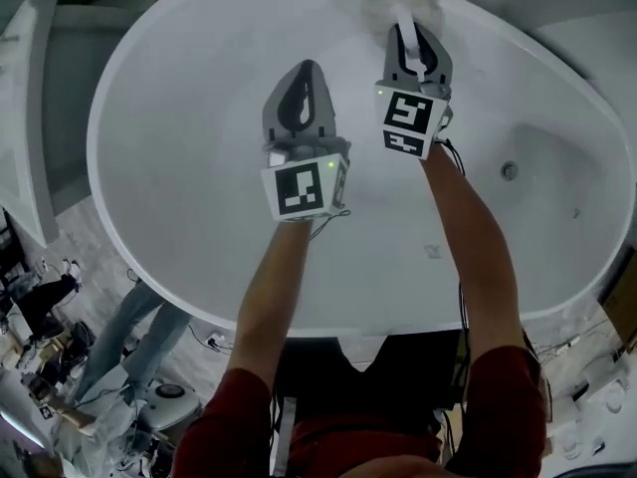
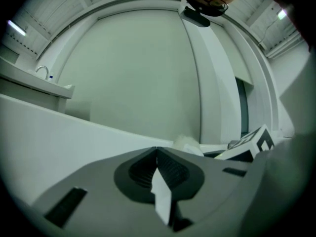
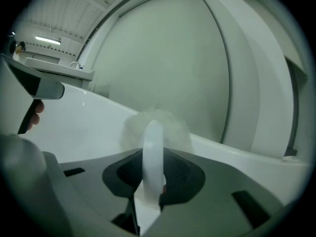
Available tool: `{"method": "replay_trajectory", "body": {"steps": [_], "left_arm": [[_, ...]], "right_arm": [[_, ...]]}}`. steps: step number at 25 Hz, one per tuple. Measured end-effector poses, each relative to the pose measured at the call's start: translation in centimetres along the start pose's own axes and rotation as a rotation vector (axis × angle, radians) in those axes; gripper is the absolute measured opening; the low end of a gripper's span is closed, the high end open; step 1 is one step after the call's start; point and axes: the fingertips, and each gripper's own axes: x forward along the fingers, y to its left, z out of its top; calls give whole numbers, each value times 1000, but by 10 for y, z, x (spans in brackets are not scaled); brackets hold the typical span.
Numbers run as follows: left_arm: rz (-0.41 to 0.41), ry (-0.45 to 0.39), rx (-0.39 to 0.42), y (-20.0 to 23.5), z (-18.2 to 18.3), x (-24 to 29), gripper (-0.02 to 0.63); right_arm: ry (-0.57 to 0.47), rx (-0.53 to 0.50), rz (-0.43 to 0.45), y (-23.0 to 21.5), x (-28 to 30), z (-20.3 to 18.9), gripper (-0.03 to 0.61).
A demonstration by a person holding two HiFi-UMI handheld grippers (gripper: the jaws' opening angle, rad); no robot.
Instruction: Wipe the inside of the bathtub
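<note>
The right hand-held gripper (image 1: 410, 46) is closed on the white handle (image 3: 153, 147) of a fluffy scrubber (image 1: 399, 2). The handle runs straight forward along the jaws, away from the person, so the soft head lies directly ahead of this gripper. The head rests against the far inner wall of the bathtub (image 1: 149, 167), just under the rim. The left hand-held gripper (image 1: 305, 76) hangs over the tub floor, beside the right one and a little nearer to the person. Its jaws are together at the tips and carry nothing. The wiping belongs to the right hand, I think. Most of the inside lies nearer the person than the head does, including the end with the drain (image 1: 510, 170), so the strokes will probably have to come back toward the person.
</note>
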Motion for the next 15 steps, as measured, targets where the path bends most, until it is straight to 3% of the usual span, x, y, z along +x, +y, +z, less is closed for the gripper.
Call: {"method": "replay_trajectory", "body": {"steps": [15], "left_arm": [[-182,25,13,-207,-19,47,15]], "right_arm": [[37,-11,-91,-189,-69,-81,92]]}}
